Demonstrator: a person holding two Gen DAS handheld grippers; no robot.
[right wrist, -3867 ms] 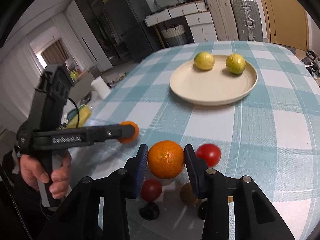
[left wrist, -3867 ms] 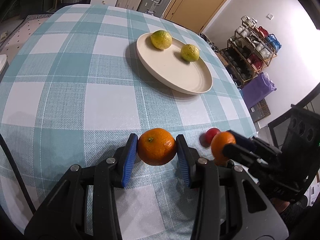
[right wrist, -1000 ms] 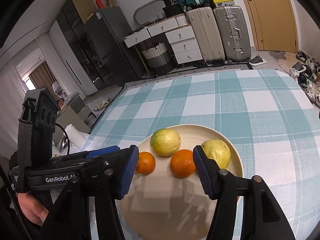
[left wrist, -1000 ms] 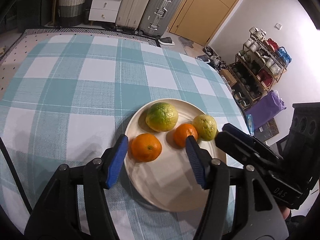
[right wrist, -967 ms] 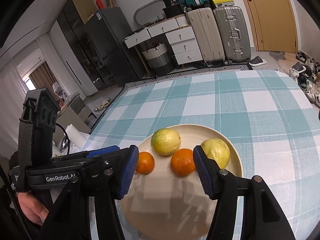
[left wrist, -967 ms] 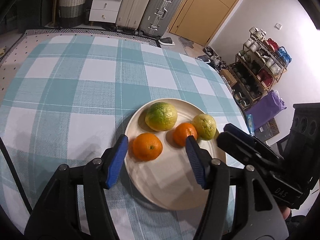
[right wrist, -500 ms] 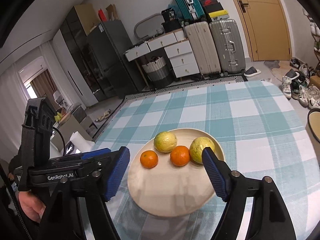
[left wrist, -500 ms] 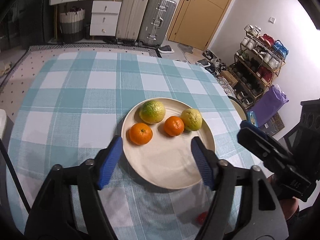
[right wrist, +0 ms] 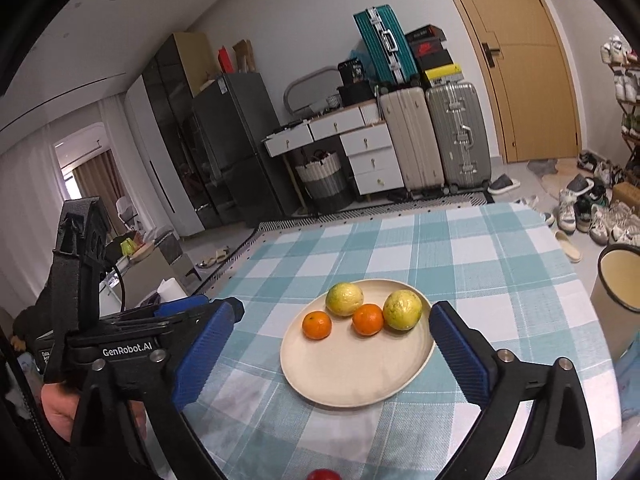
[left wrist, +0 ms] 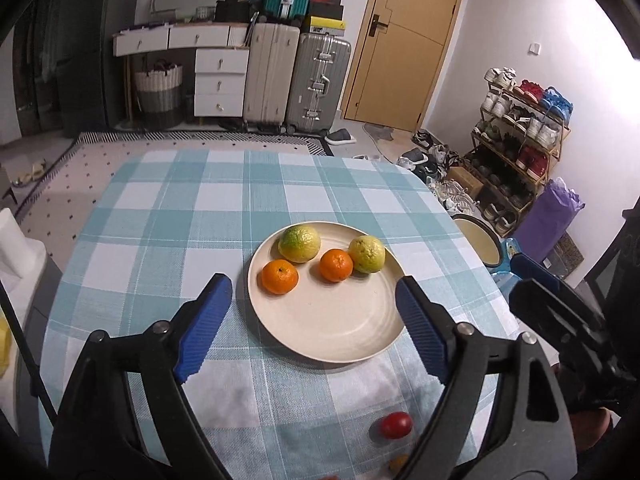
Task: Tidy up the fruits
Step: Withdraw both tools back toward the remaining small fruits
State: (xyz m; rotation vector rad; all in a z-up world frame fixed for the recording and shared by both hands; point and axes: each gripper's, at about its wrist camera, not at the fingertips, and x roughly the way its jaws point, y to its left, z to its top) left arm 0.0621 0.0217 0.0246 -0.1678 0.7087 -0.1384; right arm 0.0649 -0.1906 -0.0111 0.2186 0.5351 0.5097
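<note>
Nearest the left wrist camera, a small red fruit (left wrist: 395,425) lies on the tabletop (left wrist: 160,216), which is covered by a teal and white checked cloth, close to the near edge and well apart from the plate. The left claw (left wrist: 312,320) hangs above this near part of the cloth with its blue pads spread wide and nothing between them; its jaws have just been opening. The right claw (right wrist: 332,344) is likewise held above the cloth, tilted downward toward the plate, its pads wide apart and bare, its jaws also just having been opening. In the right wrist view a hand (right wrist: 60,412) grips the handle of the left claw at the lower left. Beyond the pads sits a cream plate (left wrist: 332,320) holding four fruits: one orange (left wrist: 280,277) at the left, a second orange (left wrist: 336,265) touching a yellow-green citrus (left wrist: 366,253) on its right, and a greener citrus (left wrist: 299,243) behind them. Off the right edge of the tabletop stands a round bin (right wrist: 618,284). Farther back, a white drawer unit (left wrist: 218,82), a woven basket (left wrist: 158,94), upright suitcases (left wrist: 296,80) and a wooden door (left wrist: 404,44) line the wall, with a shoe rack (left wrist: 520,128) at the right.
</note>
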